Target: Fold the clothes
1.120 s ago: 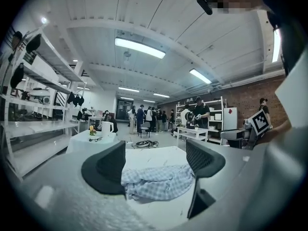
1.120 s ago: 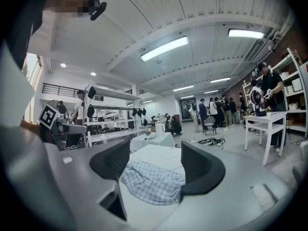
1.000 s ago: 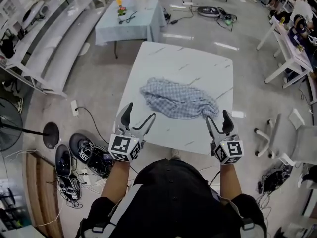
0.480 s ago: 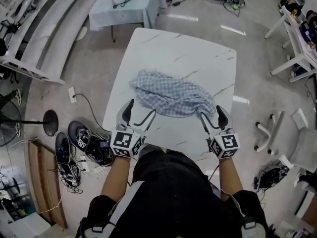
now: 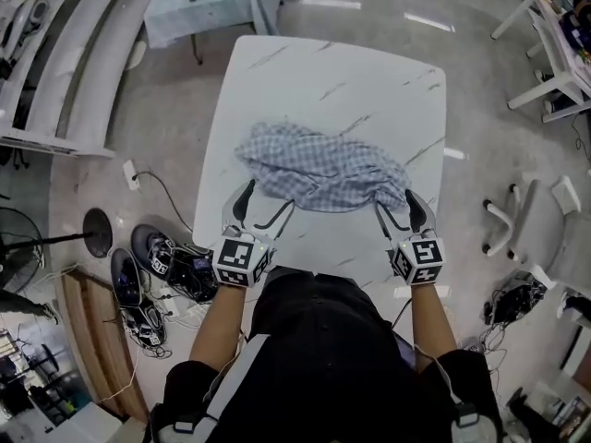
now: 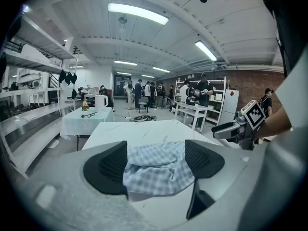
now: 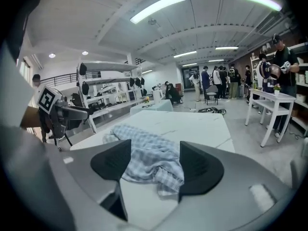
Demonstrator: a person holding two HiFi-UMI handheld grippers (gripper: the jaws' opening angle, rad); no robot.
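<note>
One checked cloth [image 5: 319,169] lay crumpled in a heap on the one white marble-veined table [image 5: 342,72], nearer the edge where the person stood than the far one. There were two grippers, one in each hand, and each carried one marker cube. From the head view the left gripper [image 5: 268,201] sat at the cloth's near left edge and the right gripper [image 5: 397,206] at its near right corner. Both were low over the table, though I could not tell whether the tips touched the fabric. Each gripper's own view settled the claws: both were released, with the two dark pads spread wide and the cloth showing in the gap, nothing pinched. Only the head view took in the floor, where a tangle of black gear and cables [image 5: 152,275] lay left of the table and a white chair [image 5: 545,238] stood to the right. It also showed a side table [image 5: 208,12] under a pale cover beyond the marble one. The gripper views gave what the head view missed: a group of people [image 6: 144,89] standing at the far end of the room, strip lights overhead and racks along the wall. Each of them also caught the other gripper out to one side.
</note>
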